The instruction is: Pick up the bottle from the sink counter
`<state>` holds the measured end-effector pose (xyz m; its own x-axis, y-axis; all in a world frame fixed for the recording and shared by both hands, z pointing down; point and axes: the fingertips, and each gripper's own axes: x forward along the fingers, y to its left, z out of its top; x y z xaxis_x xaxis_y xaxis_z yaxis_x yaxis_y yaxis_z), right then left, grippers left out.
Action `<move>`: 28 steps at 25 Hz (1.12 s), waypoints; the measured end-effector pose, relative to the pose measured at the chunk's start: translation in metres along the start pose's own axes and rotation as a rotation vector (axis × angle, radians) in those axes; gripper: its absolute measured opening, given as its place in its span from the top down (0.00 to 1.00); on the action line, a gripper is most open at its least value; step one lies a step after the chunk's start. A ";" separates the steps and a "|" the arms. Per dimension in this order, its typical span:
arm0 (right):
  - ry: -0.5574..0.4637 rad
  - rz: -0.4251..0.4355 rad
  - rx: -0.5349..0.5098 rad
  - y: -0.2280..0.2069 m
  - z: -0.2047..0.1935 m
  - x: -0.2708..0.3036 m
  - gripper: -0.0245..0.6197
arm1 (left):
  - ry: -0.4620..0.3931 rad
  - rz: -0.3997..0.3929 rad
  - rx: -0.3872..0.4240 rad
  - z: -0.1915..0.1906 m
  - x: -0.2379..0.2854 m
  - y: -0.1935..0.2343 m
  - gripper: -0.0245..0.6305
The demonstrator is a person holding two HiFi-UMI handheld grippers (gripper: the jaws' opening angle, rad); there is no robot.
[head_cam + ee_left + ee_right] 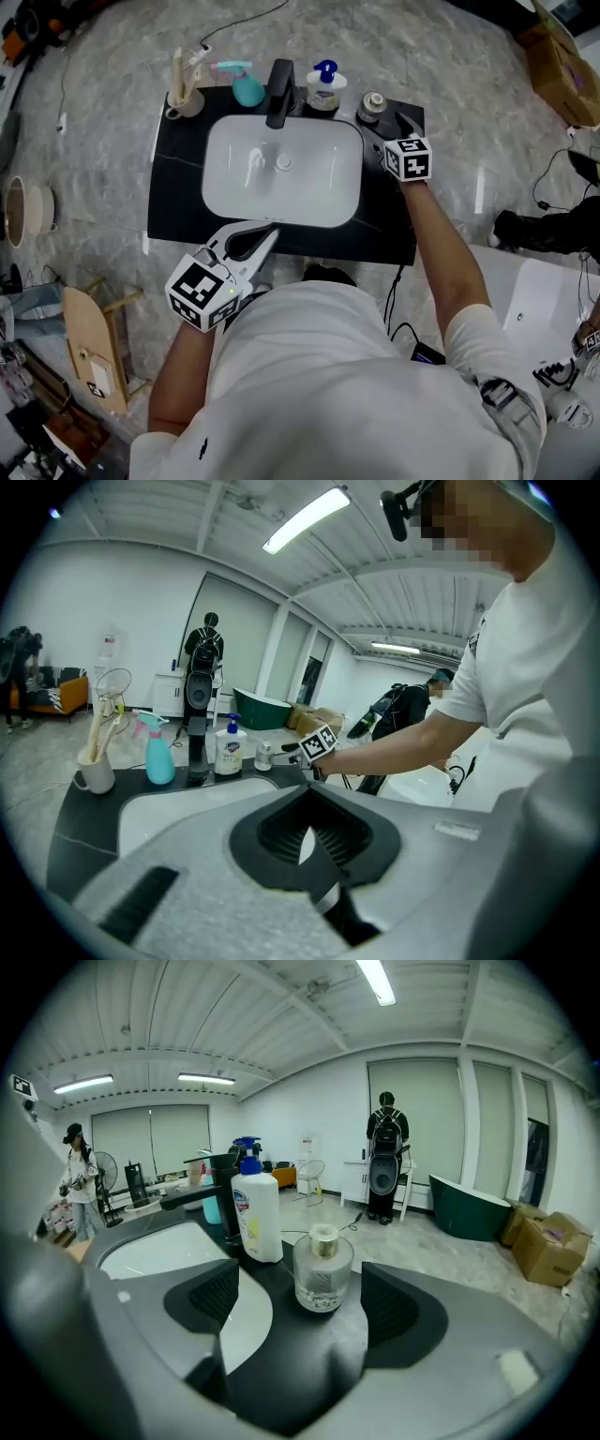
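Right gripper (307,1318): jaws wide, empty, centred on glass bottle (322,1277), not touching. Bottle upright on black tabletop (281,1363), near soap dispenser (257,1211), beside basin (155,1252). Advised: advance, close on body, below cap. Left gripper (309,841): jaws together, empty.

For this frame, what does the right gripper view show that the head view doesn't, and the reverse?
Only the right gripper view: the right tongs stand open, with the small glass bottle on the counter framed between their jaws, touching neither. It also shows a person with a backpack across the room.
Only the head view: the left tongs, shut, over the white basin's front edge, and the person's white shirt.
Both: the glass bottle, soap pump bottle, black faucet and basin.
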<state>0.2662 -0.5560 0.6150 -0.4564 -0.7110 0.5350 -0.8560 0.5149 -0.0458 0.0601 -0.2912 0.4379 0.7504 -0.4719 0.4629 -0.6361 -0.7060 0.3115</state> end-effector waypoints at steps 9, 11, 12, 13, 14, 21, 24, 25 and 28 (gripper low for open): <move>0.015 0.027 -0.002 -0.022 -0.001 0.060 0.29 | 0.035 0.072 -0.055 -0.002 0.009 0.015 0.95; 0.015 0.029 0.000 -0.024 -0.003 0.070 0.29 | 0.040 0.081 -0.064 -0.004 0.010 0.019 0.95; 0.015 0.030 0.000 -0.025 -0.003 0.074 0.29 | 0.041 0.085 -0.068 -0.004 0.010 0.020 0.95; 0.015 0.032 0.000 -0.026 -0.004 0.077 0.29 | 0.043 0.088 -0.070 -0.004 0.010 0.022 0.95; 0.015 0.034 0.000 -0.027 -0.004 0.081 0.30 | 0.044 0.091 -0.073 -0.004 0.010 0.023 0.95; 0.025 0.055 -0.018 -0.023 -0.004 0.100 0.34 | 0.057 0.107 -0.087 -0.008 0.008 0.027 0.95; 0.034 0.043 -0.027 -0.025 -0.006 0.104 0.38 | 0.056 0.113 -0.089 -0.007 0.007 0.029 0.95; 0.038 0.039 -0.036 -0.025 -0.006 0.105 0.40 | 0.054 0.115 -0.089 -0.008 0.006 0.029 0.95; 0.050 0.043 -0.053 -0.026 -0.007 0.105 0.41 | 0.051 0.119 -0.091 -0.009 0.004 0.030 0.95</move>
<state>0.2422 -0.6405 0.6786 -0.4790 -0.6636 0.5746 -0.8211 0.5702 -0.0259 0.0423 -0.3098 0.4572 0.6601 -0.5201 0.5420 -0.7354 -0.5947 0.3250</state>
